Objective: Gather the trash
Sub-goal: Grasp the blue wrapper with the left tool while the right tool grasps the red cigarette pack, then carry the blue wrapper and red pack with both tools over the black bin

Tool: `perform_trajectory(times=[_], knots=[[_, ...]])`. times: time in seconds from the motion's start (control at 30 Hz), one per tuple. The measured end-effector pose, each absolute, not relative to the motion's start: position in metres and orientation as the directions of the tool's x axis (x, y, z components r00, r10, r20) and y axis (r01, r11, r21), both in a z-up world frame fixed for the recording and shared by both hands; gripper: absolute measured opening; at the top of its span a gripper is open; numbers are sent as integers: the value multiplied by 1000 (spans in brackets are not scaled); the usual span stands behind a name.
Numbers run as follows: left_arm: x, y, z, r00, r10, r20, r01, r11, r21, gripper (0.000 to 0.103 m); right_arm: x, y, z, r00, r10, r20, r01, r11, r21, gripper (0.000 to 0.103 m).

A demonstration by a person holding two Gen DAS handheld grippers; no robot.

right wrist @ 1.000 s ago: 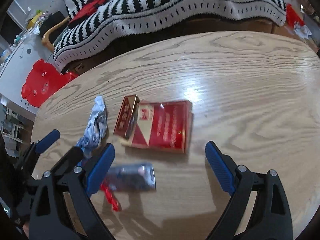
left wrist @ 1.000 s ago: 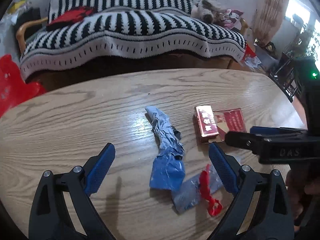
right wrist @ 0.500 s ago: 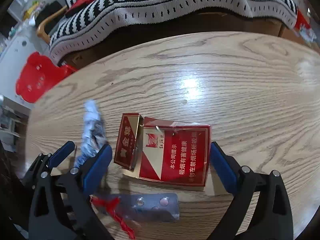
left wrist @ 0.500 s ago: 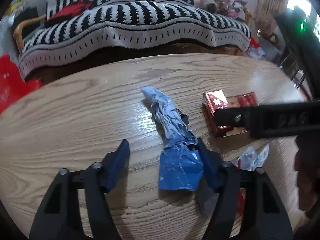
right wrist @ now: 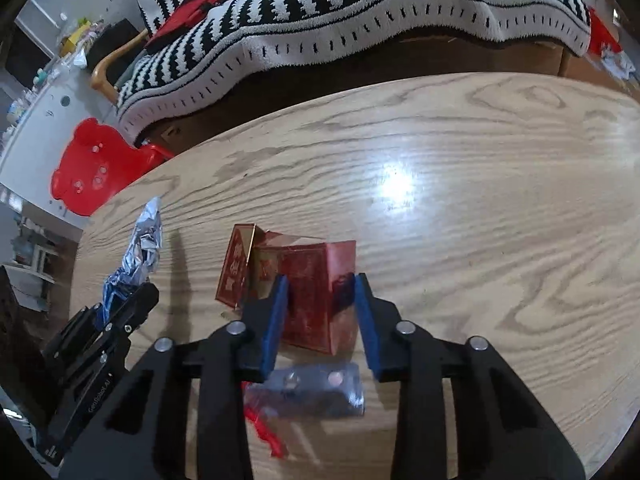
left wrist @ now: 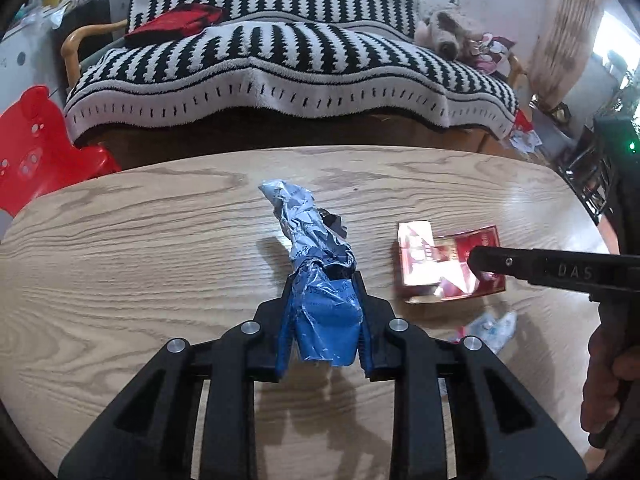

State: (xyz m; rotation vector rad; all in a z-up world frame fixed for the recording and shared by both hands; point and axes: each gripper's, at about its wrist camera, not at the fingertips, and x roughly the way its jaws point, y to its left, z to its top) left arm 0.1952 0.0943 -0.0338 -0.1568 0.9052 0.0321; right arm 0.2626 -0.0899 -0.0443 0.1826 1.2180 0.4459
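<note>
On your one wooden bench [left wrist: 120,248] lie three pieces of trash. Your right gripper [right wrist: 322,300] is closing, fingers pinching the open red cigarette pack [right wrist: 308,280]; your left gripper [left wrist: 322,312] is closing, pinching the crumpled blue-silver wrapper [left wrist: 316,264]. One clear blister packet [right wrist: 316,394] lies loose beside them.

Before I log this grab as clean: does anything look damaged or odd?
The red cigarette pack is squashed out of shape, lid flipped open, between the right gripper's closing jaws. A clear wrapper with a red strip lies loose on the table.
</note>
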Motion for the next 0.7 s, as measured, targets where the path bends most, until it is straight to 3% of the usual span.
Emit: perform_trajectory(times=[0.43,0.7], knots=[[154,84,-6,628,-40,-777,-60,993,-100,25,203,-125,12,382,471,-795,-250,881,402,25],[128,12,18,634,-142,-760,72,990,-124,25,138,-227,37,515,379,-769,-148,923,355,25]])
